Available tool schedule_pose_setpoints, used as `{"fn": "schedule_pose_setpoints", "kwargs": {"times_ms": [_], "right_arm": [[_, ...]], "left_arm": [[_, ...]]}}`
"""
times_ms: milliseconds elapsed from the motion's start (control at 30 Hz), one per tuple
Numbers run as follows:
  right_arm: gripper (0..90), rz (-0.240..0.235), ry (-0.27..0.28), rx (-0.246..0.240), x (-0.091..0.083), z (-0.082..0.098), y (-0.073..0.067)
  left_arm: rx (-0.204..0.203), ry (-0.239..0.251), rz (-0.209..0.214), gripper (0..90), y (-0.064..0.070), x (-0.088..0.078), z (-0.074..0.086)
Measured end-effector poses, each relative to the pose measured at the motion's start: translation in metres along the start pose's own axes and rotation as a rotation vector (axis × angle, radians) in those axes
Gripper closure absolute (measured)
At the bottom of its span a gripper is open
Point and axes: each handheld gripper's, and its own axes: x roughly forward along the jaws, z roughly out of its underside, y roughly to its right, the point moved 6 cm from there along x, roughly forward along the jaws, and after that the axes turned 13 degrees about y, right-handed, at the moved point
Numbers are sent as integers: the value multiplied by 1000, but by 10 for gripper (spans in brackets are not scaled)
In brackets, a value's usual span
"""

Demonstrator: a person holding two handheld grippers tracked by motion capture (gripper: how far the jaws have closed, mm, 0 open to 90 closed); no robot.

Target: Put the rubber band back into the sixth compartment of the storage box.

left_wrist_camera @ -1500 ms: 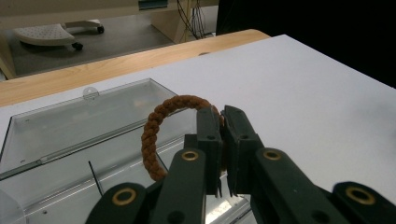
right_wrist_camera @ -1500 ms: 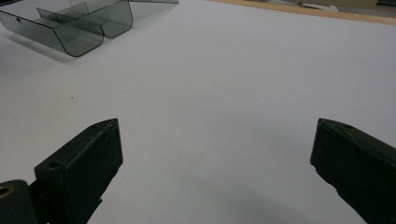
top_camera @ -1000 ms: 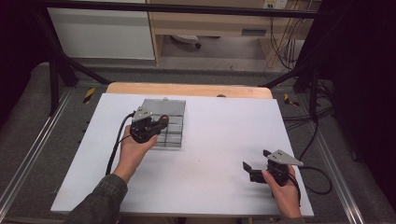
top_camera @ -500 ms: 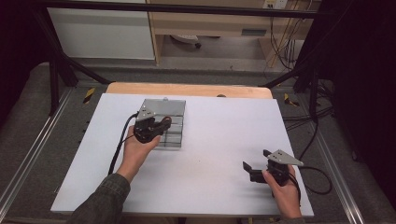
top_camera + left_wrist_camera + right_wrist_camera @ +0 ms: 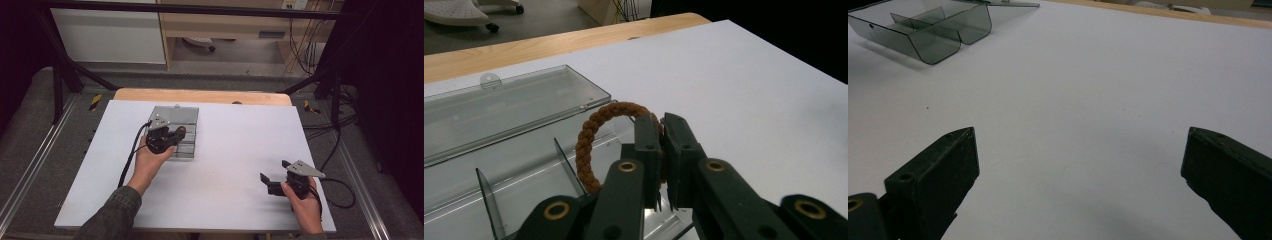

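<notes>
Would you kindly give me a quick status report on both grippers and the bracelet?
Left gripper shut on braided brown bracelet, over the open clear organiser box. Right gripper open, empty, above bare white table. Nothing in the way.

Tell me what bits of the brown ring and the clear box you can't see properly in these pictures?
- Brown braided ring: in the left gripper view, its lower right side is hidden behind the left tool, which is shut on it.
- The same ring in the high view: too small to make out, mostly covered by the tool.
- Clear box: its near end is cut off by the bottom edge.
- In the right gripper view, the box's far part is cut off by the top edge.
</notes>
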Motion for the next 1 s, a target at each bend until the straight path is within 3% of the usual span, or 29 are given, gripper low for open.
{"fn": "schedule_pose_setpoints", "kwargs": {"times_ms": [1000], "right_arm": [[24, -4, 0, -8, 0, 0, 0]], "left_arm": [[-8, -44, 8, 851, 6, 10, 14]]}}
